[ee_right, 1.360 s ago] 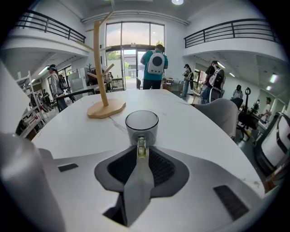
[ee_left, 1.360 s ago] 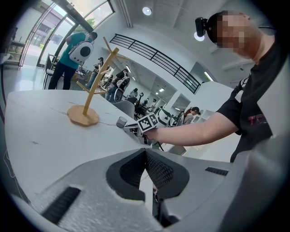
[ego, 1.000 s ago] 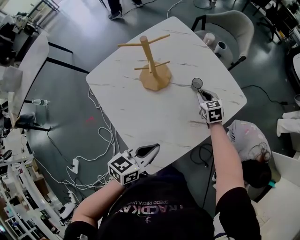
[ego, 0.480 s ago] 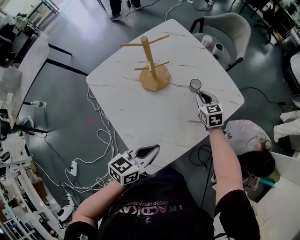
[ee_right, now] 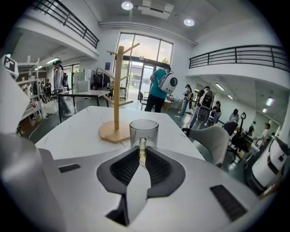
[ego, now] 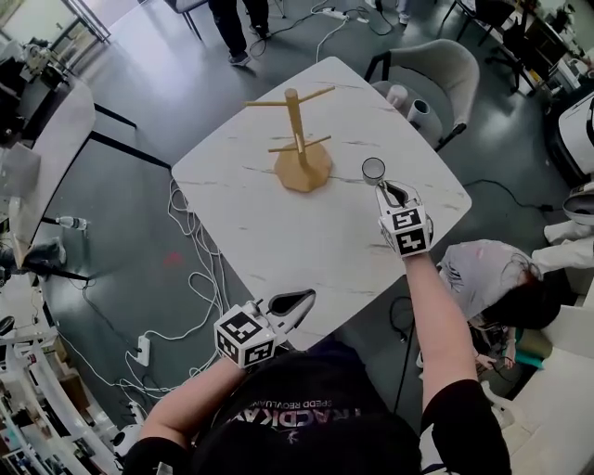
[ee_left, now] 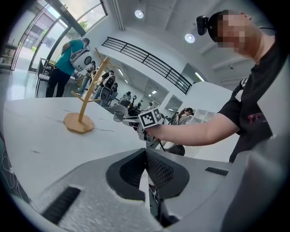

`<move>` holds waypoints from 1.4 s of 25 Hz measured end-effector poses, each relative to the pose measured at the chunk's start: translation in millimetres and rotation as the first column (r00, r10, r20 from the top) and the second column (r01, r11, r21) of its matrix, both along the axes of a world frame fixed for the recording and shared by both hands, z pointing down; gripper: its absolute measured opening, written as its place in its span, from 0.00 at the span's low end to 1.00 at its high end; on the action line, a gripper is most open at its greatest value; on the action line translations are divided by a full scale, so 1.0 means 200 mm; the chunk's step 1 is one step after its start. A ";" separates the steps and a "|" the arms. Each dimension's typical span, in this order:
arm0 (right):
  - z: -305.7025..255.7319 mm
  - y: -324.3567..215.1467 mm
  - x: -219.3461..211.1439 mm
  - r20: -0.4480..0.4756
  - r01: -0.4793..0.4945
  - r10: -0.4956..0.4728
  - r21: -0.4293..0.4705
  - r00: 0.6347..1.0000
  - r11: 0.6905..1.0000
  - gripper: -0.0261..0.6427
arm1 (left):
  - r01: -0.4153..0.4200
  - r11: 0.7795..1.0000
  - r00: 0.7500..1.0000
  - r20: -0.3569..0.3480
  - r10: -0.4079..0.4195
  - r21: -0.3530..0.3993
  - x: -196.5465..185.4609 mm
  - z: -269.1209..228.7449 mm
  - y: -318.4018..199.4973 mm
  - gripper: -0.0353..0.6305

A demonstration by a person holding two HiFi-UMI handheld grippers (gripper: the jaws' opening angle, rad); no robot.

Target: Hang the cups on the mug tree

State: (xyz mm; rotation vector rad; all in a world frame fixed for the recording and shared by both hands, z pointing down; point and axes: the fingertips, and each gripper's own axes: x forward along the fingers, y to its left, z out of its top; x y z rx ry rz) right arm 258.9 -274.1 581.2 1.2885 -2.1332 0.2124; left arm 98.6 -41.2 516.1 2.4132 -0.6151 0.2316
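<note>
The wooden mug tree (ego: 299,139) stands upright on the far part of the white marble table (ego: 278,232), its pegs bare; it also shows in the right gripper view (ee_right: 118,97) and the left gripper view (ee_left: 84,97). My right gripper (ego: 385,190) is shut on the handle of a clear glass cup (ego: 373,170), held just right of the tree's base. In its own view the cup (ee_right: 143,132) sits upright at my right gripper's (ee_right: 142,152) tips. At the table's near edge, my left gripper (ego: 295,302) is shut with nothing in it (ee_left: 146,165).
A grey armchair (ego: 436,70) holding two pale cups (ego: 408,102) stands beyond the table's far right corner. Cables (ego: 200,269) trail on the floor to the left. A person (ego: 232,19) stands far behind the table. Another table (ego: 46,139) lies at far left.
My right gripper with the glass cup has moved a little farther up the table and left, nearer the mug tree's base. The left gripper has stayed put.
</note>
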 end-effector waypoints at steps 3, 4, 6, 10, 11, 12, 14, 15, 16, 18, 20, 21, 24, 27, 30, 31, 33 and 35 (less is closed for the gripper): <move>-0.06 -0.03 -0.02 -0.053 0.003 -0.002 0.011 0.999 1.000 0.10 | -0.003 1.000 1.000 -0.007 0.004 0.015 -0.03 -0.04 -0.01 0.05; -0.08 -0.04 -0.03 -0.071 0.005 -0.004 0.014 0.997 1.000 0.10 | -0.003 1.000 1.000 -0.009 0.003 0.019 -0.04 -0.05 -0.01 0.05; -0.10 -0.06 -0.05 -0.106 0.011 -0.009 0.017 0.994 1.000 0.10 | 0.000 1.000 1.000 -0.012 0.001 0.026 -0.06 -0.07 0.00 0.05; -0.12 -0.12 -0.10 -0.215 0.047 -0.041 0.022 0.976 0.999 0.10 | 0.013 0.999 1.000 -0.017 -0.012 0.035 -0.11 -0.08 0.00 0.05; -0.13 -0.14 -0.12 -0.248 0.061 -0.053 0.024 0.967 0.998 0.10 | 0.017 0.999 1.000 -0.018 -0.016 0.037 -0.12 -0.08 0.00 0.05; -0.14 -0.16 -0.13 -0.278 0.074 -0.065 0.024 0.958 0.997 0.10 | 0.019 0.999 1.000 -0.019 -0.018 0.040 -0.13 -0.08 0.00 0.05; -0.15 -0.19 -0.16 -0.327 0.093 -0.081 0.020 0.942 0.995 0.10 | 0.019 0.999 1.000 -0.018 -0.019 0.042 -0.15 -0.09 0.01 0.05; -0.16 -0.20 -0.18 -0.351 0.101 -0.088 0.019 0.932 0.995 0.10 | 0.018 0.999 1.000 -0.018 -0.017 0.041 -0.16 -0.09 0.02 0.05; -0.17 -0.22 -0.19 -0.379 0.112 -0.097 0.018 0.920 0.994 0.10 | 0.017 0.999 1.000 -0.020 -0.016 0.040 -0.17 -0.10 0.04 0.05; -0.18 -0.25 -0.21 -0.445 0.142 -0.120 0.016 0.887 0.990 0.10 | 0.019 0.999 1.000 -0.022 -0.018 0.039 -0.18 -0.10 0.05 0.05; -0.20 -0.28 -0.23 -0.507 0.176 -0.147 0.010 0.849 0.984 0.10 | 0.024 0.999 0.999 -0.022 -0.024 0.039 -0.19 -0.10 0.07 0.05; -0.20 -0.29 -0.24 -0.532 0.190 -0.159 0.004 0.832 0.982 0.10 | 0.027 0.999 0.999 -0.022 -0.027 0.038 -0.19 -0.10 0.07 0.05; -0.20 -0.32 -0.26 -0.598 0.211 -0.181 -0.020 0.781 0.977 0.10 | 0.034 0.999 0.999 -0.024 -0.033 0.038 -0.20 -0.09 0.09 0.05; -0.19 -0.35 -0.28 -0.662 0.234 -0.203 -0.043 0.721 0.971 0.10 | 0.037 0.999 0.999 -0.026 -0.036 0.039 -0.22 -0.09 0.11 0.05; -0.20 -0.36 -0.31 -0.731 0.276 -0.231 -0.061 0.642 0.959 0.10 | 0.044 0.998 0.999 -0.027 -0.043 0.039 -0.24 -0.09 0.12 0.05; -0.20 -0.37 -0.32 -0.749 0.290 -0.241 -0.068 0.617 0.955 0.10 | 0.046 0.998 0.999 -0.028 -0.045 0.039 -0.25 -0.09 0.12 0.05; -0.20 -0.37 -0.35 -0.770 0.315 -0.257 -0.077 0.584 0.946 0.10 | 0.051 0.998 0.998 -0.031 -0.050 0.038 -0.26 -0.09 0.13 0.05; -0.21 -0.37 -0.38 -0.785 0.335 -0.267 -0.081 0.559 0.939 0.10 | 0.056 0.998 0.998 -0.031 -0.055 0.038 -0.27 -0.08 0.14 0.05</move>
